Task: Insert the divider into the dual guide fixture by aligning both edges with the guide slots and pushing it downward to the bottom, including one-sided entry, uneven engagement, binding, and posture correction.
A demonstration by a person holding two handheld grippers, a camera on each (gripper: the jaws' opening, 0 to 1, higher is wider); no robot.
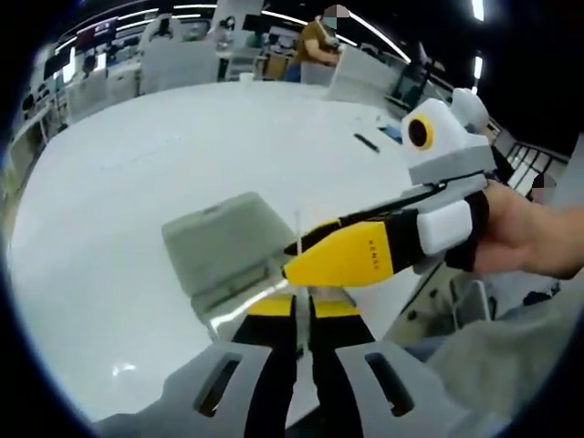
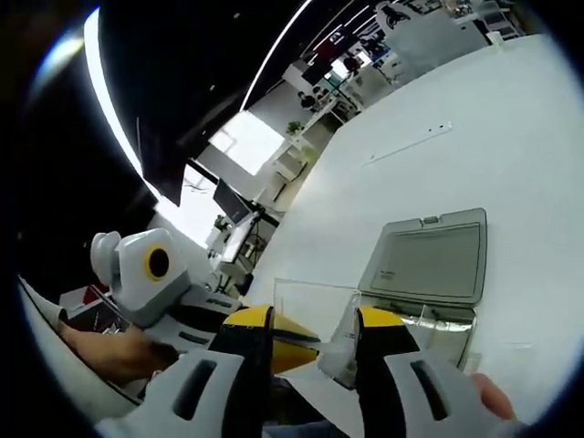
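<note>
Now both tongs at table near edge. Clear divider [image 2: 315, 315] upright, edge-on, pinched between left tongs [image 1: 302, 306]; right tongs [image 2: 315, 342] spread astride it. Grey guide fixture [image 1: 226, 246] lies just beyond divider; long axis must drop into its slots.

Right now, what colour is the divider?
Clear, see-through divider; best in the right gripper view.

A glossy white table top [image 1: 137, 182] is seen, with ceiling lights mirrored on it. The flat grey fixture [image 2: 429, 260] looks like matt plastic, with a shiny clear edge along its near side. The thin clear divider sheet [image 2: 315, 306] appears glassy and smooth. The yellow-tipped gripper fingers [image 1: 351, 255] are finished in smooth, satin plastic.
</note>
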